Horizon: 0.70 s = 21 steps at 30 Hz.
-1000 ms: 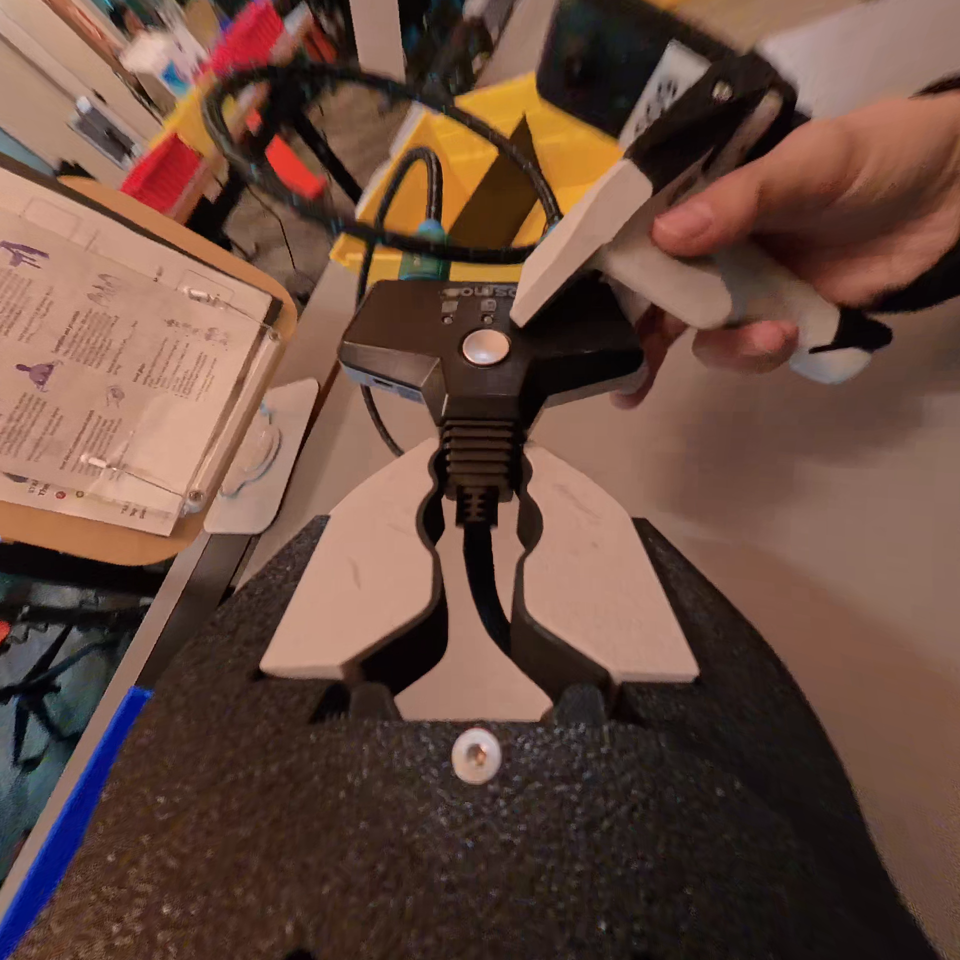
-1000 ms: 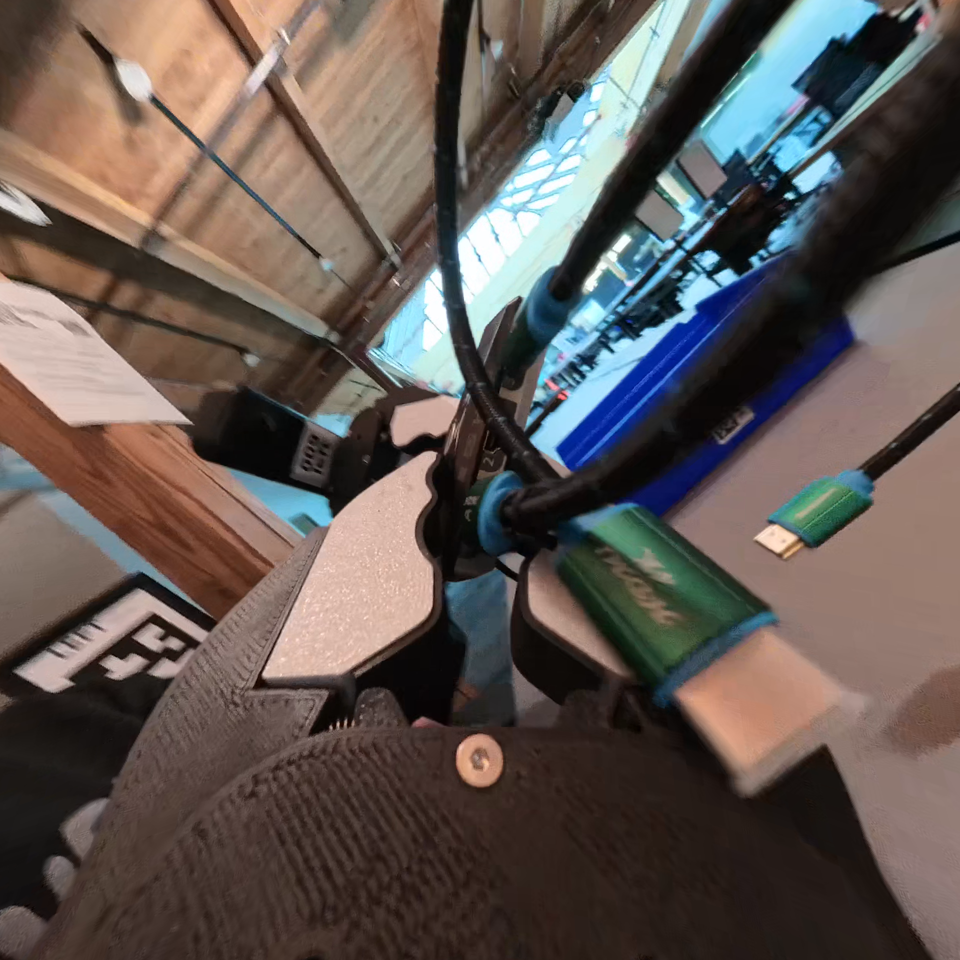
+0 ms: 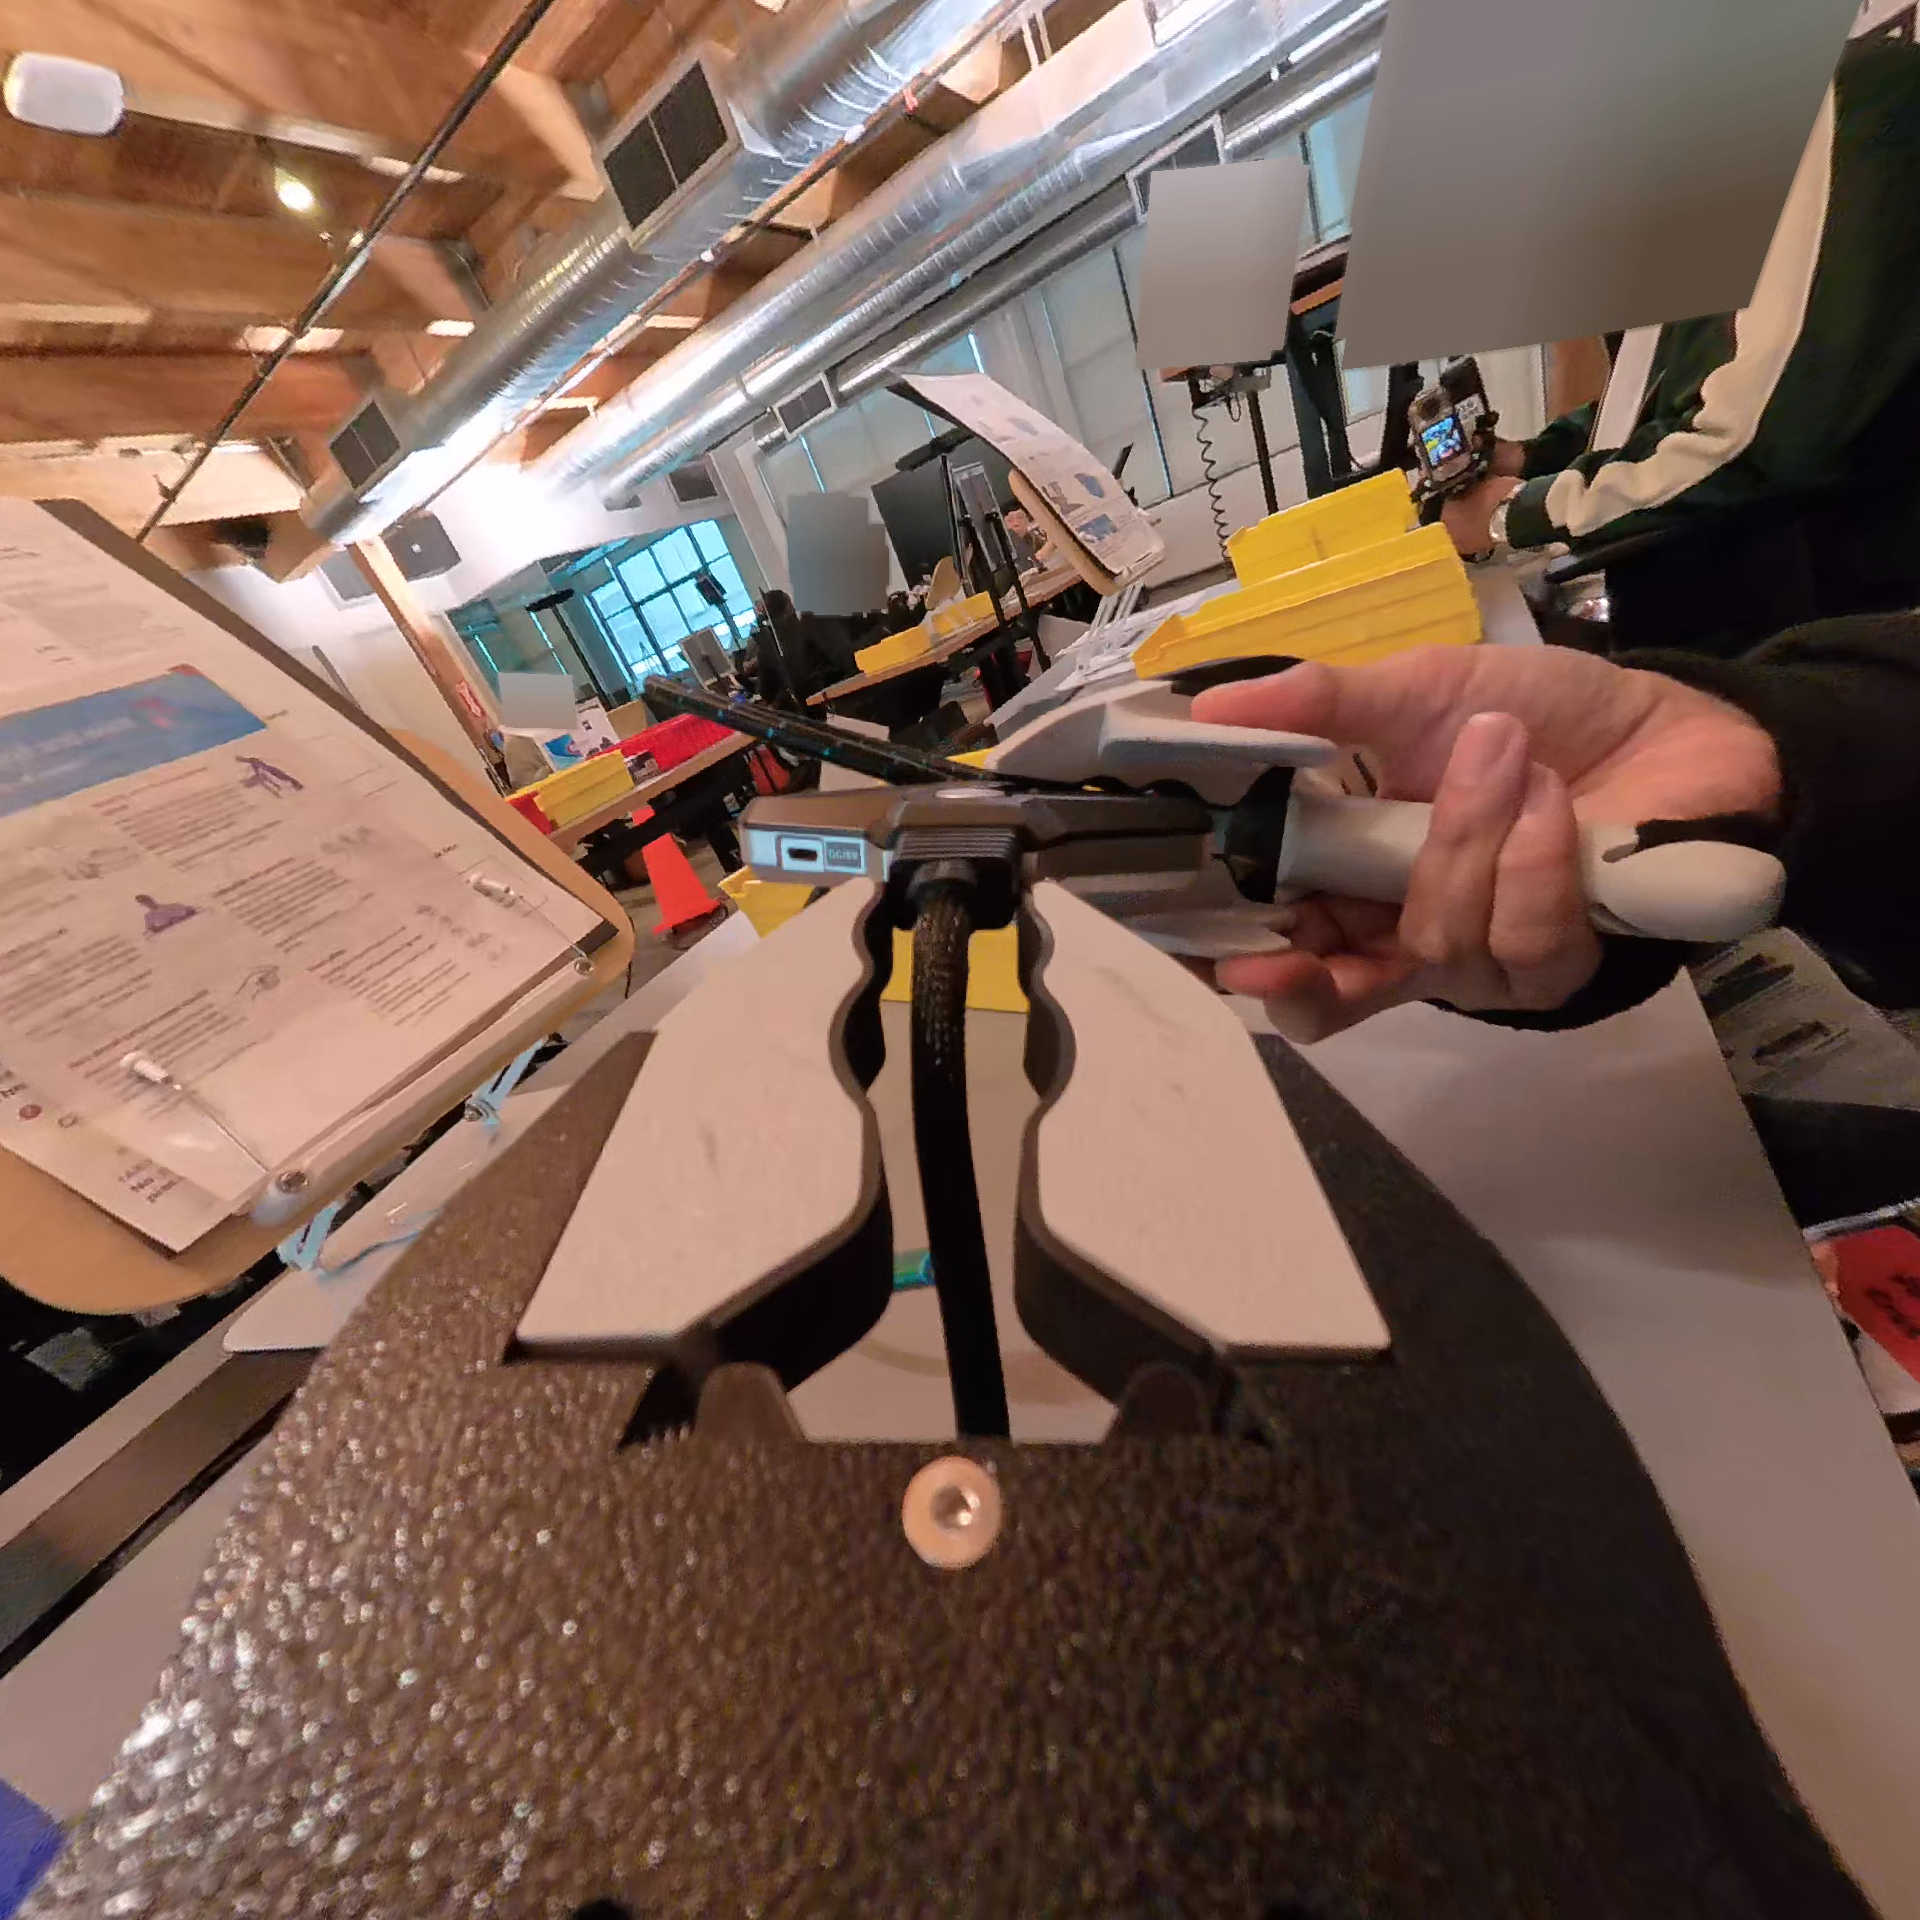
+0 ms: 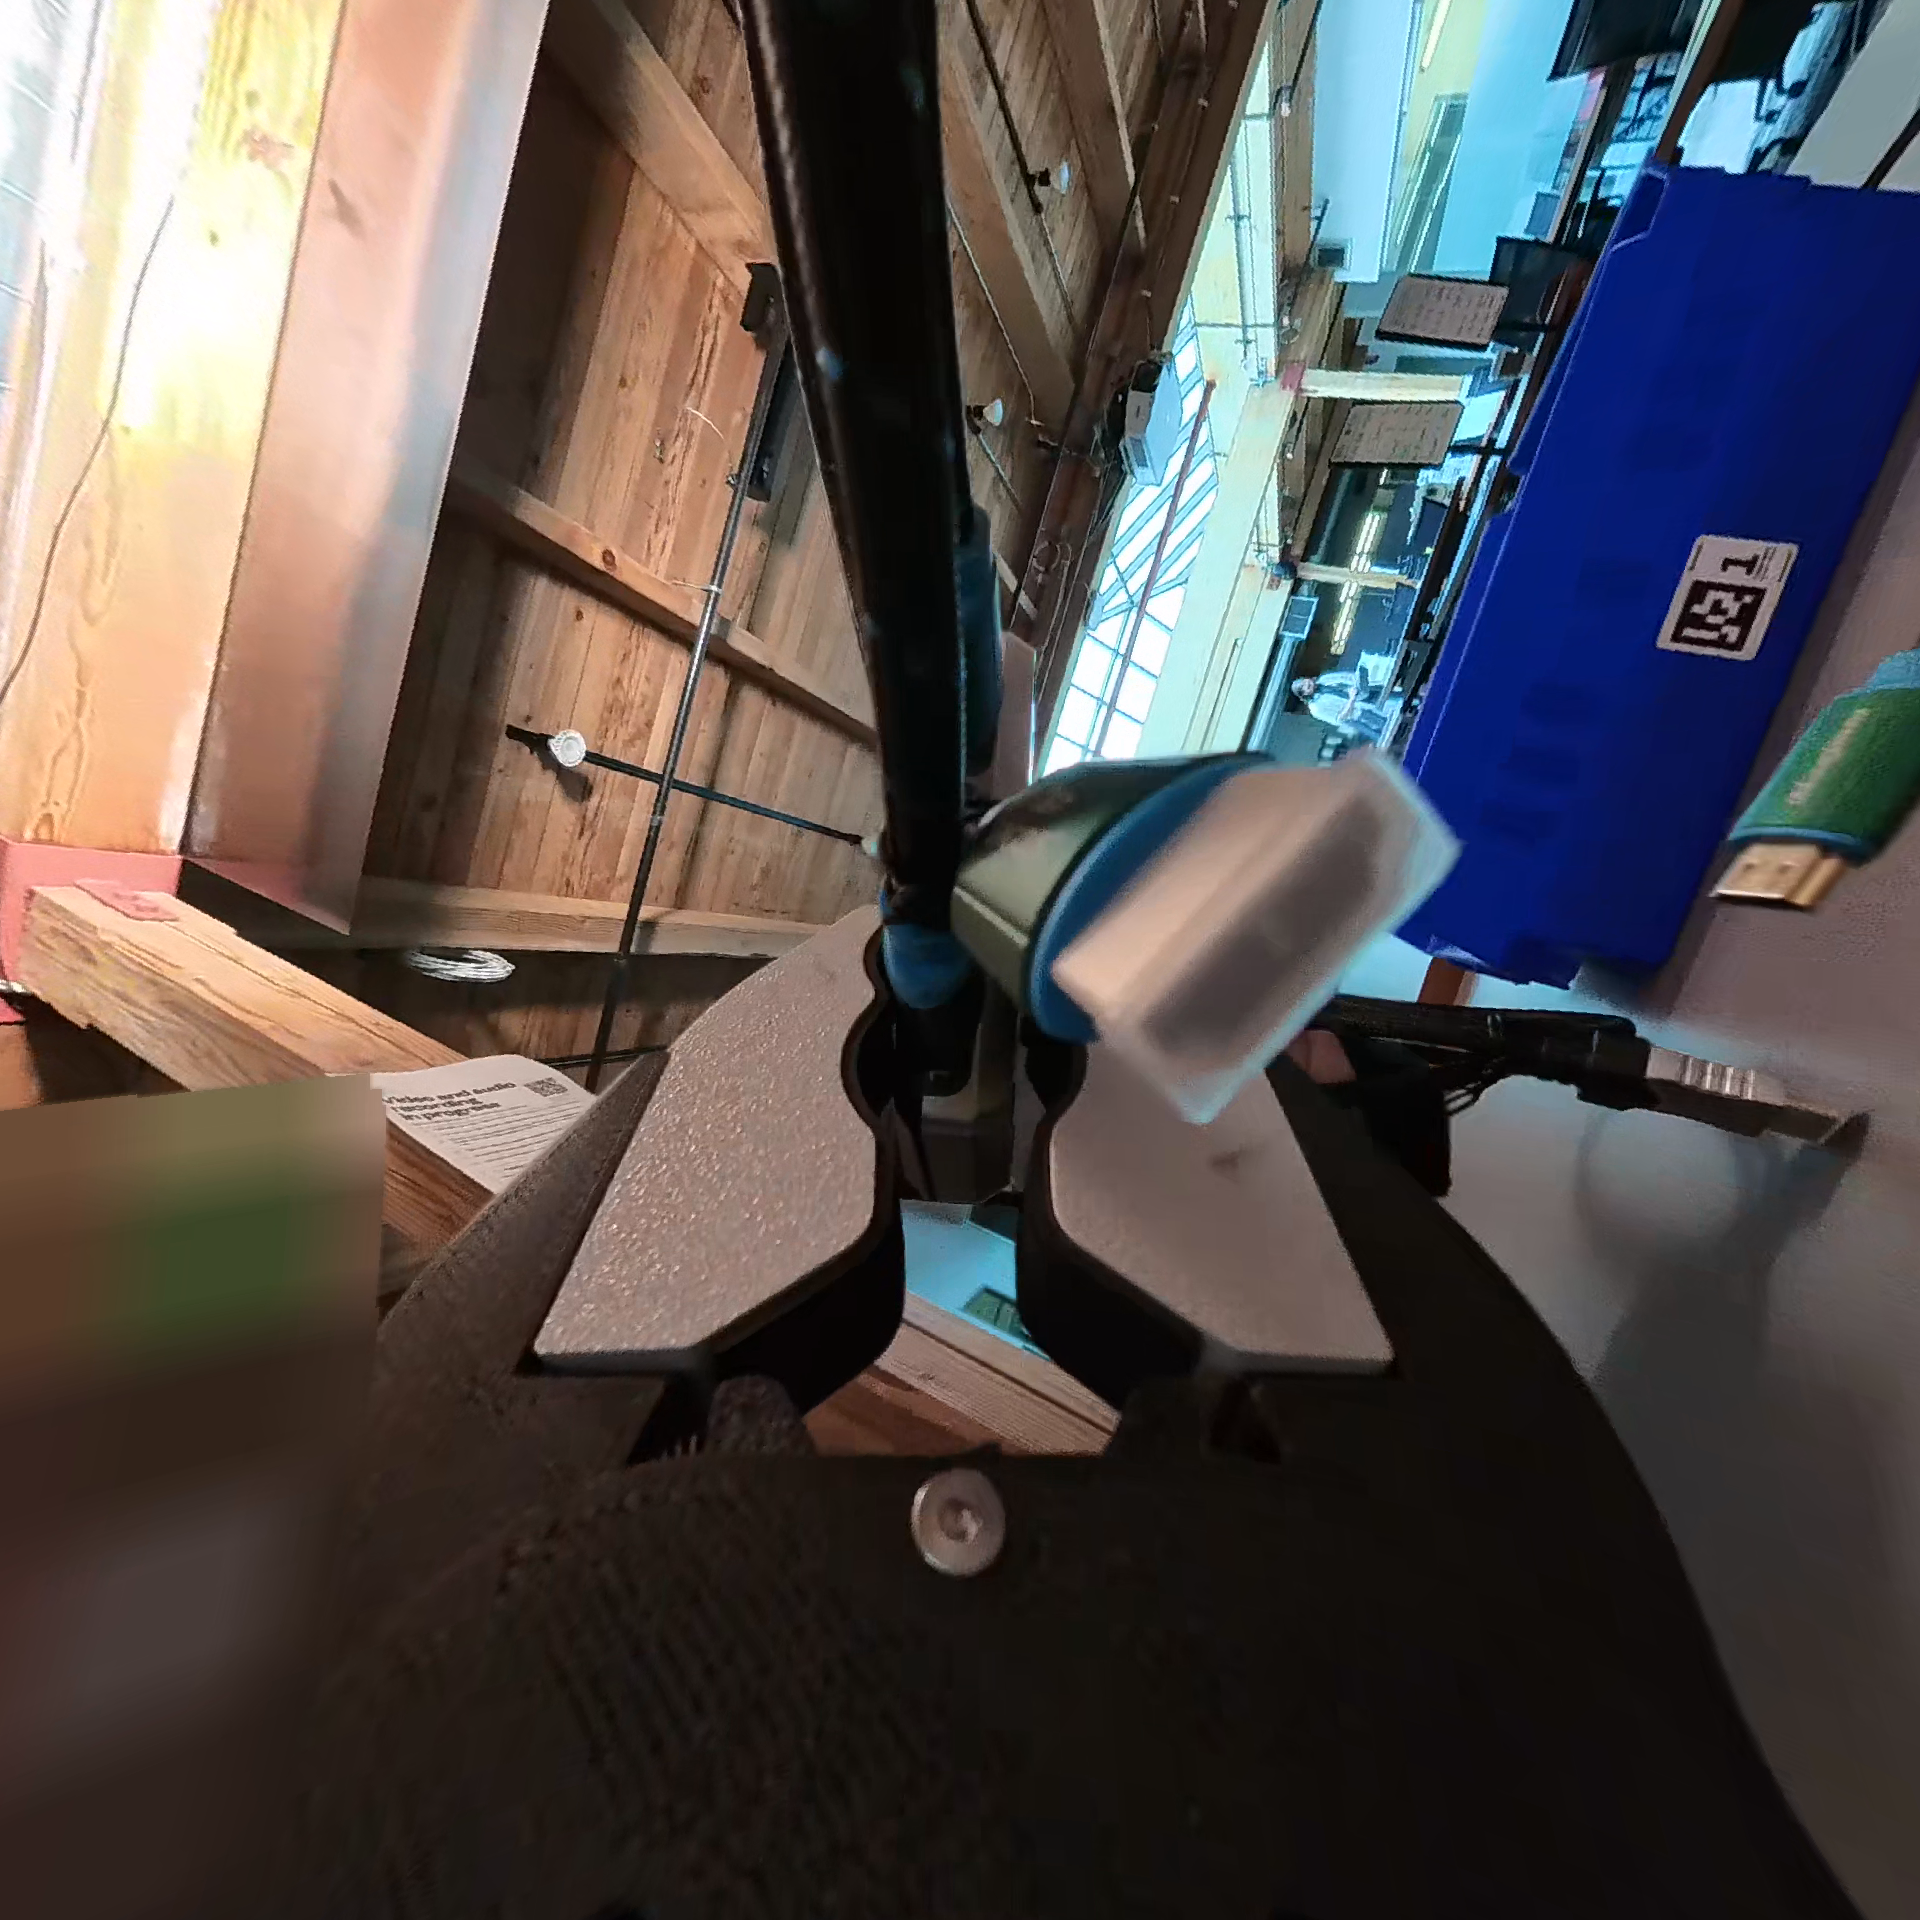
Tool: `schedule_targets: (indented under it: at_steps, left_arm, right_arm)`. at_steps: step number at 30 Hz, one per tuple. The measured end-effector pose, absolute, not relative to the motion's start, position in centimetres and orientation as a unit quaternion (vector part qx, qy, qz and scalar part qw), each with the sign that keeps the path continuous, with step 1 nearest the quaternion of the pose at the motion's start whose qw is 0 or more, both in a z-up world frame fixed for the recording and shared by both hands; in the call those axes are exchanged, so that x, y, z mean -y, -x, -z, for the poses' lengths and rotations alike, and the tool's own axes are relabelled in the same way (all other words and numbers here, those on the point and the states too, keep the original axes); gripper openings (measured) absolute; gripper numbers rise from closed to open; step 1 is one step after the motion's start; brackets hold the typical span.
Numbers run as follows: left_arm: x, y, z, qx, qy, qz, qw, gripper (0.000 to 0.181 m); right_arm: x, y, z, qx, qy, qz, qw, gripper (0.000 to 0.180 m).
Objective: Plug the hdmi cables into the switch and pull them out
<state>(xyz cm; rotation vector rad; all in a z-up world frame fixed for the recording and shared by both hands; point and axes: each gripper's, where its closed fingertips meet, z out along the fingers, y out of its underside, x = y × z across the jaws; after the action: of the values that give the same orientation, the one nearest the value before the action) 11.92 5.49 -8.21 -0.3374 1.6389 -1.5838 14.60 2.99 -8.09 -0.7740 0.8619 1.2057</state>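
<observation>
Braided matt cable (glossy plastic switch)

Clear-covered instruction sheet on a tilted wooden board, at nine o'clock in the left wrist view. Stacked yellow bins at two o'clock, an orange cone near centre, silver ducts at twelve. A person in a dark, white-striped jacket at one o'clock. In the right wrist view, a blue bin with a square code sticker at two o'clock, a wooden plank wall at eleven.
</observation>
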Motion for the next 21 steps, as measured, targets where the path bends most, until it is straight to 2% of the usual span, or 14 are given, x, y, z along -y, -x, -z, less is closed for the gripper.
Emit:
schedule_targets:
  at_steps: [3, 8, 21]
  left_arm:
    - [-5.6, -12.1, 8.2, -0.643, 0.146, 0.621, 0.424, 0.023]
    - [-6.1, -12.3, 8.1, -0.643, 0.159, 0.631, 0.404, 0.024]
    - [-6.5, -11.0, 7.9, -0.634, 0.109, 0.656, 0.394, 0.025]
  right_arm:
    - [-3.0, -14.4, 8.2, -0.370, 0.375, -0.509, 0.681, 0.021]
    - [-3.4, -14.2, 8.4, -0.360, 0.397, -0.482, 0.693, 0.019]
    - [-3.6, -12.9, 8.3, -0.317, 0.459, -0.478, 0.679, 0.021]
